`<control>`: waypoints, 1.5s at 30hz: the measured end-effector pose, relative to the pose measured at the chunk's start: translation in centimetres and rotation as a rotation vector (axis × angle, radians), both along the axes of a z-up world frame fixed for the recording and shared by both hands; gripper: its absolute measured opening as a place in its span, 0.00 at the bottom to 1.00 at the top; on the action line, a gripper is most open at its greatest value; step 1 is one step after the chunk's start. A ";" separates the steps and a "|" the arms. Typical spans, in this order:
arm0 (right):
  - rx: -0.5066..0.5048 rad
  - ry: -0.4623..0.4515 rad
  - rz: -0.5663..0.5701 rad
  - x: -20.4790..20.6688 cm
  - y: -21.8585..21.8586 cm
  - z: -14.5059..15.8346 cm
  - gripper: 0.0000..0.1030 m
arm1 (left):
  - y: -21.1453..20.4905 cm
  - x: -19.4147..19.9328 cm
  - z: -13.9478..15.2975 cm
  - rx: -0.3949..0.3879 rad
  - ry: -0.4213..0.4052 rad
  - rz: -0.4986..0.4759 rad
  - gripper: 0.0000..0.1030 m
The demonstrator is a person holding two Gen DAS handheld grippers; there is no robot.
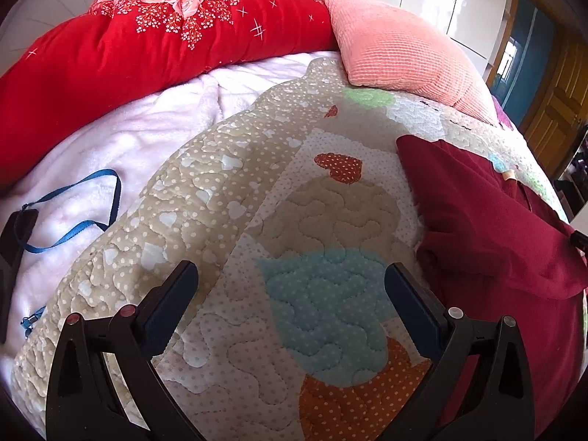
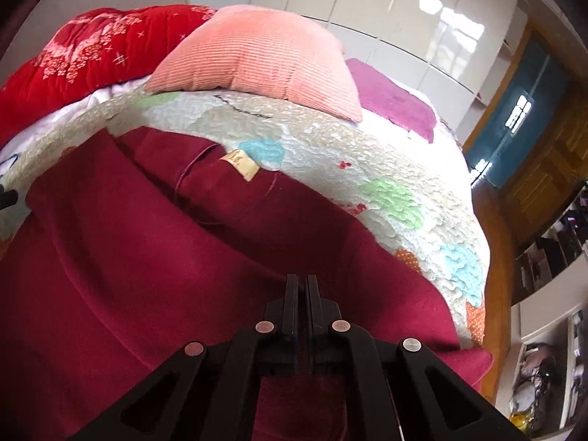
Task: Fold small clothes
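A dark red garment (image 2: 154, 257) lies partly folded on the patchwork quilt (image 1: 235, 330), directly under the clenched, empty right tongs (image 2: 301, 279) and just right of the released left tongs (image 1: 292, 275), with further folds apparently left.

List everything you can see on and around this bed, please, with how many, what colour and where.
garment: one, dark red, lying partly folded on the quilt
quilt: one, beige patchwork with hearts, covering the bed
cushion: one, salmon pink, far end of the quilt
duvet: one, bright red with flowers, rolled along the far side
blanket: one, pale pink, under the quilt
strap: one, blue, on the blanket
left gripper: one, black, open over the quilt
right gripper: one, black, shut, over the garment
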State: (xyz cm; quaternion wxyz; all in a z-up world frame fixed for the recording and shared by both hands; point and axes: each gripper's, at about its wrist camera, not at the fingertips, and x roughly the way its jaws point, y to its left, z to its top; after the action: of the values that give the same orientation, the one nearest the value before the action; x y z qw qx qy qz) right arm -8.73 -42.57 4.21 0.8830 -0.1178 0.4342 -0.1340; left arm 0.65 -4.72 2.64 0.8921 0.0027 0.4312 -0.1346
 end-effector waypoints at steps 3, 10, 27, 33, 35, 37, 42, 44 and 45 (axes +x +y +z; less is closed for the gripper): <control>0.012 0.041 -0.031 0.9 -0.6 -1.3 0.01 | 0.0 0.0 0.0 -0.001 0.003 0.000 0.99; 0.216 -0.054 -0.028 -3.5 -0.6 0.9 0.60 | 0.0 -0.3 0.5 -0.026 -0.011 -0.012 0.99; 0.074 0.019 -0.145 -0.6 -1.5 -2.6 0.05 | -0.7 -0.8 0.6 0.003 -0.031 -0.036 0.99; 0.274 -0.083 -0.091 -5.5 -0.1 -0.8 0.07 | -0.9 -1.6 1.6 -0.042 -0.057 -0.054 0.99; 0.302 0.005 -0.113 -6.3 0.2 -3.4 0.07 | -1.4 -2.2 1.8 -0.033 -0.074 -0.073 0.99; 0.330 -0.065 -0.107 -7.9 0.0 -3.1 0.07 | -1.9 -2.8 2.0 -0.008 -0.096 -0.090 0.99; 0.488 -0.189 -0.263 -11.6 -5.1 -0.9 0.28 | -2.4 -3.6 2.0 0.028 -0.119 -0.115 0.99; 0.509 -0.243 -0.396 -13.0 -9.0 -0.6 0.47 | -2.4 -3.6 1.9 0.019 -0.118 -0.118 0.99; 0.548 -0.270 -0.465 -13.7 -11.4 -0.6 0.47 | -2.4 -3.6 1.9 0.019 -0.117 -0.118 0.99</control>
State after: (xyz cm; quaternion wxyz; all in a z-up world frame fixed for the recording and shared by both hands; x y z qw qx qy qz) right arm -22.42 -53.95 3.64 0.8770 0.2429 0.3489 -0.2241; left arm -2.92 -7.13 4.54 0.9064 0.0442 0.3785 -0.1824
